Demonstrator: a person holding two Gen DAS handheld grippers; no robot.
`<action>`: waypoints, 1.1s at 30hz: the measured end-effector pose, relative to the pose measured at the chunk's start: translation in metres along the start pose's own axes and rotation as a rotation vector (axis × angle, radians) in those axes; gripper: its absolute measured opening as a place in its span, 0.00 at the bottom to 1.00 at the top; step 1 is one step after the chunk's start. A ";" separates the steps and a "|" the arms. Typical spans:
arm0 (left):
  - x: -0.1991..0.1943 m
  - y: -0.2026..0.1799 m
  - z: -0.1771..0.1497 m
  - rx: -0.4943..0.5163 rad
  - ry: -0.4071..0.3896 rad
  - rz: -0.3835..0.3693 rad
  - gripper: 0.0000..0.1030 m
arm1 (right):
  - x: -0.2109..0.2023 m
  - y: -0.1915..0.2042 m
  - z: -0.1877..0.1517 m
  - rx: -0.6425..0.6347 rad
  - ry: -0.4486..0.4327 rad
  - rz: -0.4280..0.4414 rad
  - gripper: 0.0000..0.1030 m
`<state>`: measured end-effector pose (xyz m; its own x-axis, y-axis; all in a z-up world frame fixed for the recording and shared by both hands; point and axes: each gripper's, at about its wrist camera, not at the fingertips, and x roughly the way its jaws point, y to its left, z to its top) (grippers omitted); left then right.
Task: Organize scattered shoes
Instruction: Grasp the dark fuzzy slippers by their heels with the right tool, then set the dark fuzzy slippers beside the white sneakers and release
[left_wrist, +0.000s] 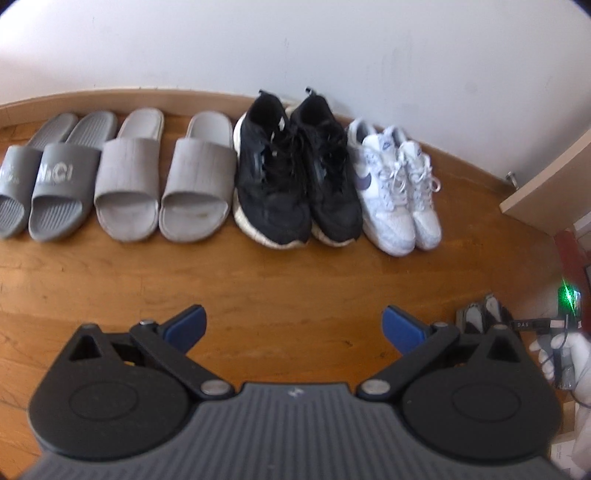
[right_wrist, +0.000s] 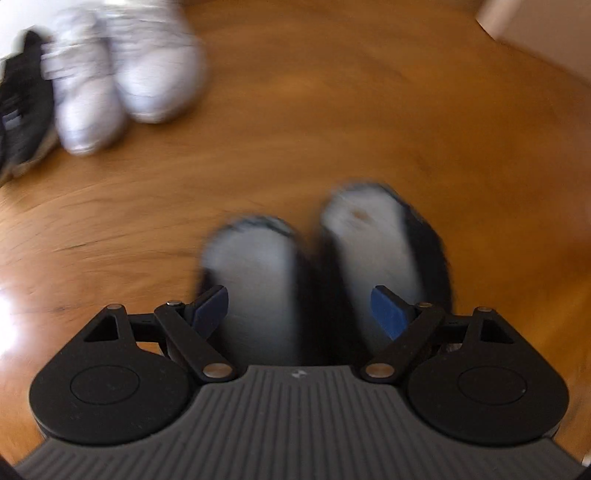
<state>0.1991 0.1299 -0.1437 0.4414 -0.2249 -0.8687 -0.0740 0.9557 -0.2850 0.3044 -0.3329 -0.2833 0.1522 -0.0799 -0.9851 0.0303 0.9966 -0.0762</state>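
Note:
Along the white wall stands a row of pairs: dark grey slides (left_wrist: 55, 184), light grey slides (left_wrist: 162, 181), black sneakers (left_wrist: 295, 173) and white sneakers (left_wrist: 395, 184). My left gripper (left_wrist: 295, 326) hangs open over bare floor in front of the row, holding nothing. A pair of black slippers with grey insoles (right_wrist: 258, 280) lies apart from the row on the floor, small at the right edge of the left wrist view (left_wrist: 480, 317). My right gripper (right_wrist: 299, 308) is above this pair with its jaws wide, open, and the pads press on nothing. The right wrist view is blurred.
The floor (left_wrist: 258, 273) is wood. A light wooden panel (left_wrist: 546, 181) juts in at the right, past the white sneakers (right_wrist: 122, 74). A white-gloved hand (left_wrist: 565, 354) with a cable and a green light shows at the right edge.

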 end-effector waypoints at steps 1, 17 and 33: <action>0.002 0.000 0.000 -0.010 0.019 0.022 1.00 | 0.016 0.000 0.001 0.010 0.053 -0.086 0.84; 0.010 -0.008 -0.001 -0.066 0.046 0.052 1.00 | 0.015 0.033 -0.015 -0.090 -0.038 -0.156 0.26; 0.045 -0.004 -0.007 -0.080 0.124 0.085 1.00 | 0.023 0.028 0.151 -0.050 -0.204 -0.182 0.25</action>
<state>0.2127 0.1145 -0.1846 0.3169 -0.1708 -0.9330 -0.1789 0.9552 -0.2357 0.4578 -0.3093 -0.2852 0.3447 -0.2548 -0.9035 0.0270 0.9647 -0.2618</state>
